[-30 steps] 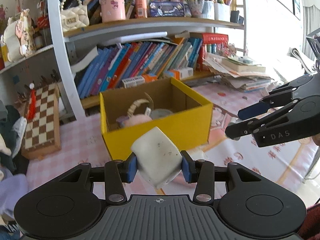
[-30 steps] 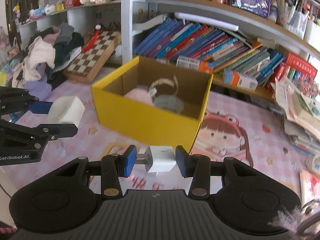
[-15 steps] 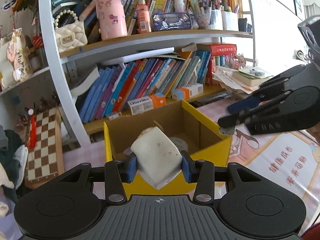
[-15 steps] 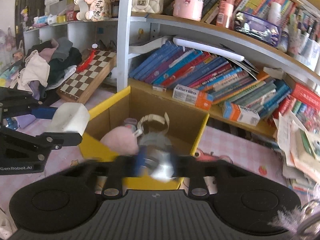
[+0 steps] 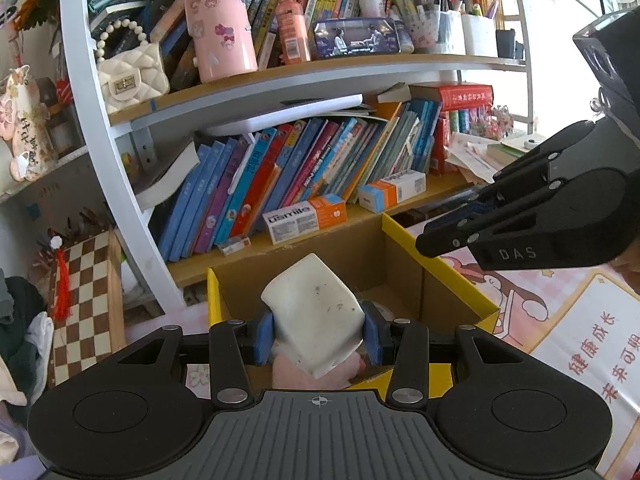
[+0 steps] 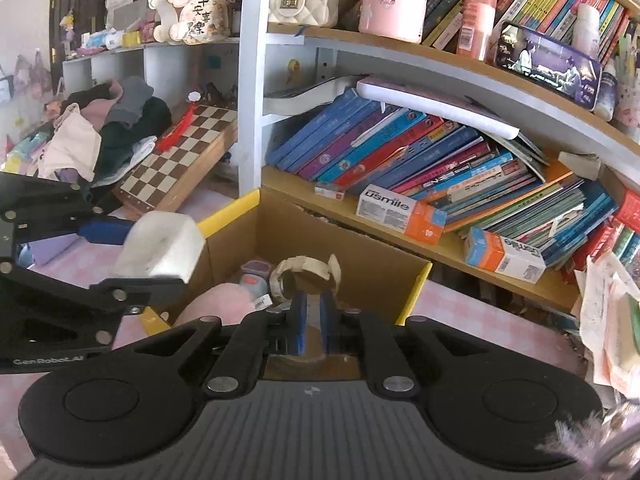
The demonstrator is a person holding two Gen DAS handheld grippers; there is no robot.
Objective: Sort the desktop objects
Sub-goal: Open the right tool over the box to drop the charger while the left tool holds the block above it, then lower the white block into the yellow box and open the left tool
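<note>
My left gripper is shut on a scuffed white block, which it holds tilted above the open yellow cardboard box. In the right wrist view the same white block hangs in the left gripper over the yellow box's left rim. My right gripper is over the box, its blue pads shut together with nothing between them. Inside the box lie a pink plush thing, a beige watch band and a small grey-purple item. The right gripper also shows above the box's right wall.
A bookshelf with leaning books and toothpaste cartons stands right behind the box. A chessboard and a heap of clothes lie to the left. Loose papers are piled at the right. The tabletop has a pink printed cover.
Both grippers came forward from in front of the box to over its opening. The small white plug block left the right gripper's jaws, which then shut empty. The left grip is unchanged.
</note>
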